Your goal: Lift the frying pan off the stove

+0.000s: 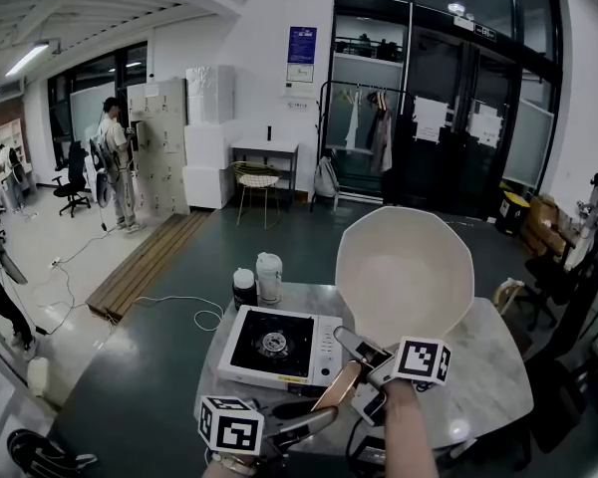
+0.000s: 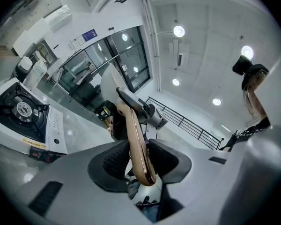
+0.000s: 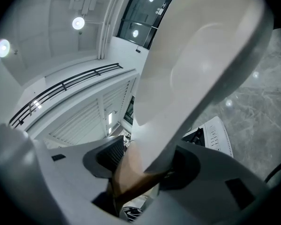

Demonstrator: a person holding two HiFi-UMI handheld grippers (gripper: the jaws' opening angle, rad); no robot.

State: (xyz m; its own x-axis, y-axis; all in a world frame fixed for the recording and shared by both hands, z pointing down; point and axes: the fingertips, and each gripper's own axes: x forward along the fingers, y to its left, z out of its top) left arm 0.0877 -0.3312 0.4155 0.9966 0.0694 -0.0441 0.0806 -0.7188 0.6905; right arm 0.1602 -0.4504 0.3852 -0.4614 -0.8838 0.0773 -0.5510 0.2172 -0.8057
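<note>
While the frying pan (image 1: 404, 272) hangs tipped up above the desk (image 1: 478, 366) in the head view, its pale inside facing the camera, the stove (image 1: 279, 345) sits bare below and to its left. The pan is thus clear of the burner. Two grips on one wooden handle (image 1: 337, 388) probably share the weight and steady the tilt. The left tongs (image 1: 319, 416) take the free end, and the right tongs (image 1: 364, 358) sit further up, near the bowl.

From the left gripper view, the left tongs (image 2: 139, 158) stand narrow, both pads pressed on the handle (image 2: 133, 135), which runs up and away from them. The stove (image 2: 23, 114) lies low at the left, well apart.

From the right gripper view, the right tongs (image 3: 145, 165) stand wide, with the handle's neck (image 3: 129, 172) between them. The pan's bowl (image 3: 196, 64) rises directly above. They seem to clamp it, though contact on one pad is hard to make out.
</note>
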